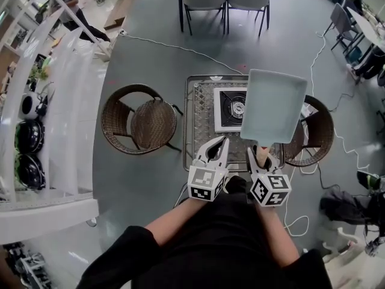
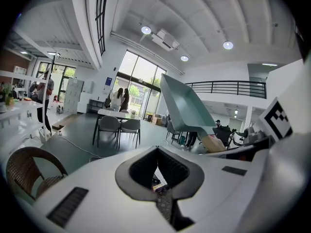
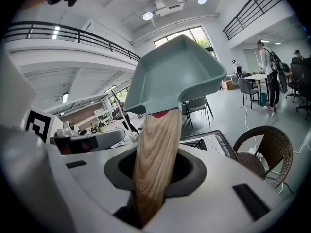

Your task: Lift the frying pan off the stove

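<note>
At left, left gripper [image 1: 215, 152] is hanging with jaws apart, empty. Right gripper [image 1: 263, 156] is clamping the wooden handle [image 3: 155, 169]. Frying pan [image 1: 274, 104] is sitting at its 12 o'clock, in the air, overlapping the stove [image 1: 228, 110].

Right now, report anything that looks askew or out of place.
Only the frying pan: the right gripper holds it by its wooden handle, tilted in the air above the stove. Nothing spilled or damaged shows.
</note>
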`<state>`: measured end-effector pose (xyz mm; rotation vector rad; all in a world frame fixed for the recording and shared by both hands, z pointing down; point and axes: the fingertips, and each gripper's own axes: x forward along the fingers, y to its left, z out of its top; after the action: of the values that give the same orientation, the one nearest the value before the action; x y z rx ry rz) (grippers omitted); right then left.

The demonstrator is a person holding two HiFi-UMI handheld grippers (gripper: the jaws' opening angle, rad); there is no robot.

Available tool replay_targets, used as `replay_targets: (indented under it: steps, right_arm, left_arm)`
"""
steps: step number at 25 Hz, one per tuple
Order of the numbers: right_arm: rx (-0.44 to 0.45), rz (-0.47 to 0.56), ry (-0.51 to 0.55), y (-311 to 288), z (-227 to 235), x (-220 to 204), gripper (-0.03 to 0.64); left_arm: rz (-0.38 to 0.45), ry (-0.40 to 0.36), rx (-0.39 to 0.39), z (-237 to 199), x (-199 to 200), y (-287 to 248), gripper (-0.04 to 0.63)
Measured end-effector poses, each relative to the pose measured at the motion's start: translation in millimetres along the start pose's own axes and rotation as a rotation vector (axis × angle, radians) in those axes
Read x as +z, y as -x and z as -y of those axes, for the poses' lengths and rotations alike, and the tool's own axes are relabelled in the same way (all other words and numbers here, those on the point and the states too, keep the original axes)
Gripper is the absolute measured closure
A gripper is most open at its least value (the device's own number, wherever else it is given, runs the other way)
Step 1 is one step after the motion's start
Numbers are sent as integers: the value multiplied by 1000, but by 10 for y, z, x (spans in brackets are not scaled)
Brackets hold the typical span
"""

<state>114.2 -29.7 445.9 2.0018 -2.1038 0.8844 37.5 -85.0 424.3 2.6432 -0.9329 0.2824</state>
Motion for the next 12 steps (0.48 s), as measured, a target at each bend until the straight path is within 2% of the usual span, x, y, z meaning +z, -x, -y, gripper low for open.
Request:
replay_targets:
  steps: [12]
  right_arm:
    - [-6,15,-31,59,33,-18,517]
  left_arm:
    - [2,8,5,56,-47,39,589]
